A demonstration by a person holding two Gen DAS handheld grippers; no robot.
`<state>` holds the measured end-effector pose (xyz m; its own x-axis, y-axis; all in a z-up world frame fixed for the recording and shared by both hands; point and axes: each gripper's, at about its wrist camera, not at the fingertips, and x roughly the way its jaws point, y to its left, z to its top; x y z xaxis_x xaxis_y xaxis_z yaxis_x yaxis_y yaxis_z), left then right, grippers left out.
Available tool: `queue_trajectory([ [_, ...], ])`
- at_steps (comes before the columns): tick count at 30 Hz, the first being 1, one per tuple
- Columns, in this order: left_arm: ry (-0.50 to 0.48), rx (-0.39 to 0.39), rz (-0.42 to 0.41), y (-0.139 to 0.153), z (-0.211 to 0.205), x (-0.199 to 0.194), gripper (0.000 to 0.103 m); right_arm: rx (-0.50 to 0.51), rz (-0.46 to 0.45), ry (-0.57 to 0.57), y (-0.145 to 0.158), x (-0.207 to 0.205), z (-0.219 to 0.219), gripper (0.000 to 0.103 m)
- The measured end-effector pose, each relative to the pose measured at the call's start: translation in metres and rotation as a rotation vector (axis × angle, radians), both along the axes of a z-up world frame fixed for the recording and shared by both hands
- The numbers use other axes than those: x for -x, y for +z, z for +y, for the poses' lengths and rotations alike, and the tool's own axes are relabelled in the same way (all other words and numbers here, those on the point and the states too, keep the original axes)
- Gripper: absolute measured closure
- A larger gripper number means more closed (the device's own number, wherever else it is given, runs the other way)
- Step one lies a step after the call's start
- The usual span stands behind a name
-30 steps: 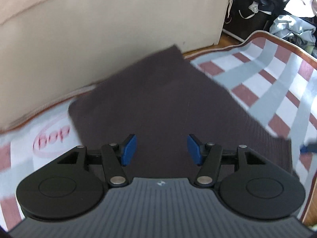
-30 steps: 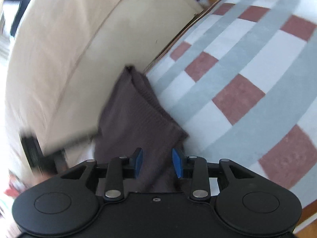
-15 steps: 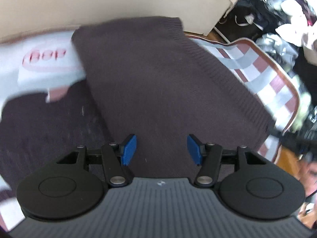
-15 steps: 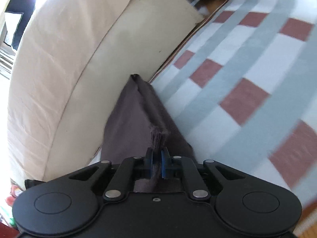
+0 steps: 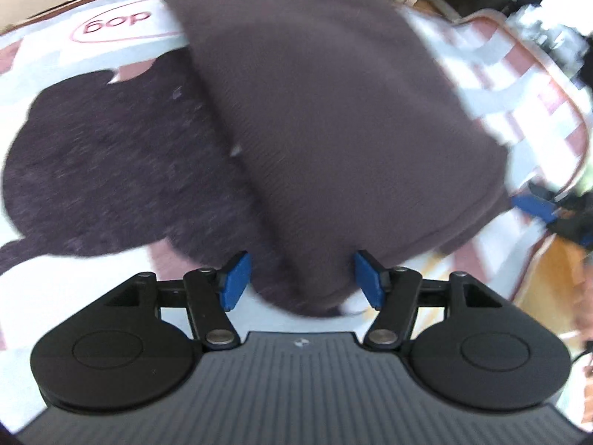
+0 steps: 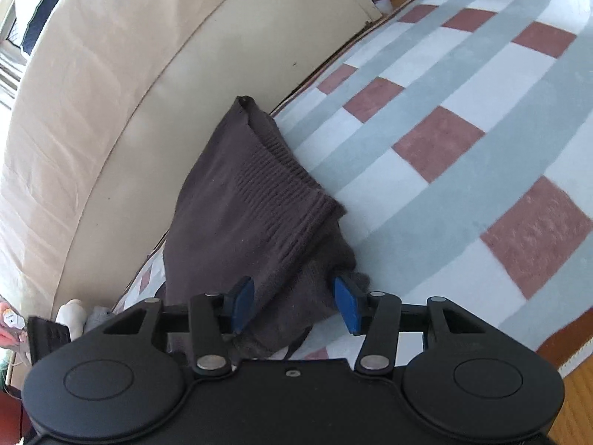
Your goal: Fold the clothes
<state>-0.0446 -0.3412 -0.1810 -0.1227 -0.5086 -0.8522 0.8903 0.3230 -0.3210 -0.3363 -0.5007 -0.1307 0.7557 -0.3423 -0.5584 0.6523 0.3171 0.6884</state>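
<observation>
The dark knitted sweater [image 5: 333,111] lay on the checked rug [image 6: 463,118] right against the base of the cream sofa [image 6: 148,85], partly folded over itself. The left tool [image 5: 301,282] hung open over its near edge, and the right tool [image 6: 294,306], whose jaws had just been opening, stood spread around the ribbed hem [image 6: 289,200] without pinching it. The knit looked soft, limp and light, so it would likely sag and stretch if lifted; the thicker ribbed hem or a doubled fold seemed the surest grip.
</observation>
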Motion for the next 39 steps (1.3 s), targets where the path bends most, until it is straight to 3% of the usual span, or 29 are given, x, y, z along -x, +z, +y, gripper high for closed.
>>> queue_trajectory([
  [5, 0.021, 0.011, -0.005, 0.003, 0.006, -0.001, 0.040, -0.044, -0.004, -0.012, -0.008, 0.001, -0.004, 0.044],
  [11, 0.091, 0.071, 0.031, 0.007, 0.015, -0.020, 0.040, 0.006, -0.012, 0.038, -0.003, -0.015, -0.026, 0.041],
  [14, 0.121, 0.051, 0.048, 0.003, 0.009, -0.027, 0.039, 0.002, -0.015, 0.063, -0.017, -0.026, -0.043, 0.028],
  [17, 0.132, 0.077, 0.032, -0.002, 0.001, -0.027, 0.034, 0.020, 0.020, 0.132, -0.029, -0.040, -0.047, 0.025],
  [21, 0.207, 0.150, 0.142, -0.007, -0.008, -0.039, 0.023, -0.007, 0.015, 0.199, -0.029, -0.049, -0.047, 0.024],
  [25, 0.293, 0.181, 0.303, -0.014, -0.020, -0.056, 0.023, -0.125, -0.080, 0.207, -0.035, -0.039, -0.062, 0.024],
  [28, 0.334, 0.203, 0.376, -0.019, -0.026, -0.064, 0.025, -0.138, -0.080, 0.192, -0.033, -0.036, -0.066, 0.024],
  [33, 0.220, 0.186, 0.275, -0.014, -0.052, -0.043, 0.027, -0.089, -0.030, 0.198, -0.033, -0.054, -0.062, 0.022],
  [35, 0.194, 0.178, 0.219, -0.010, -0.060, -0.035, 0.035, -0.078, -0.021, 0.211, -0.032, -0.063, -0.063, 0.022],
  [37, 0.191, 0.131, 0.168, -0.006, -0.067, -0.032, 0.041, -0.023, 0.031, 0.279, -0.021, -0.076, -0.059, 0.039],
  [39, 0.189, 0.089, 0.109, 0.002, -0.071, -0.029, 0.057, 0.039, 0.090, 0.352, -0.010, -0.088, -0.053, 0.049],
])
